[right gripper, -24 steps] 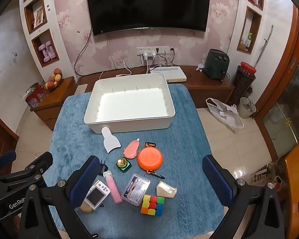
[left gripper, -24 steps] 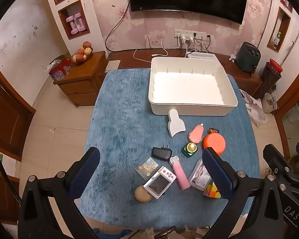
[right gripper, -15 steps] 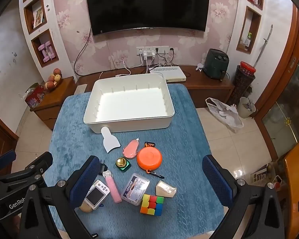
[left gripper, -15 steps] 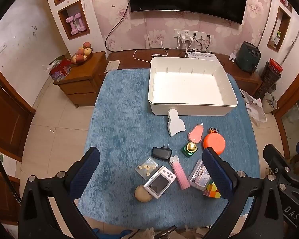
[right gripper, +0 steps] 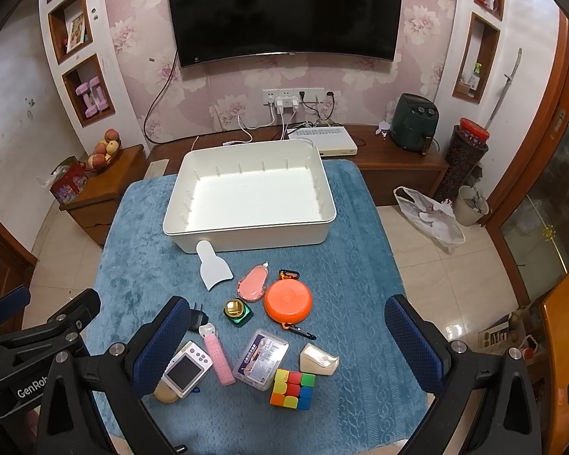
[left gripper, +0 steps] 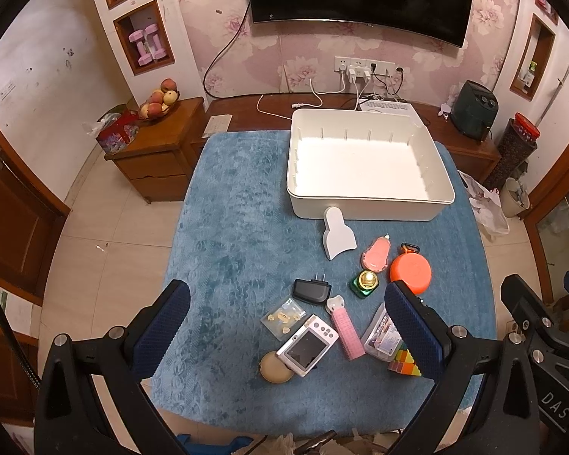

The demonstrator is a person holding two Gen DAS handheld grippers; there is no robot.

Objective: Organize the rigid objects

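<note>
1. Essentially nothing differs from 0.8 s ago: both views match, and every object lies where it did.
2. Left gripper (left gripper: 286, 326) and right gripper (right gripper: 288, 345) hover above the table with jaws spread wide, holding nothing.
3. White bin (right gripper: 246, 233) sits at the far side of the blue cloth (right gripper: 360, 276), with nothing in it.
4. Camera (right gripper: 187, 369), cube (right gripper: 292, 388), orange disc (right gripper: 287, 300) and scraper (right gripper: 213, 265) lie on the cloth near the bin.
5. Judgement: sorting has not begun; a first pick is pending.

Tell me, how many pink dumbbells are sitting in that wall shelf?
2: the pink dumbbells stand side by side in the lower wall niche at the far left, also seen from the right wrist. More could hide behind them.
</note>
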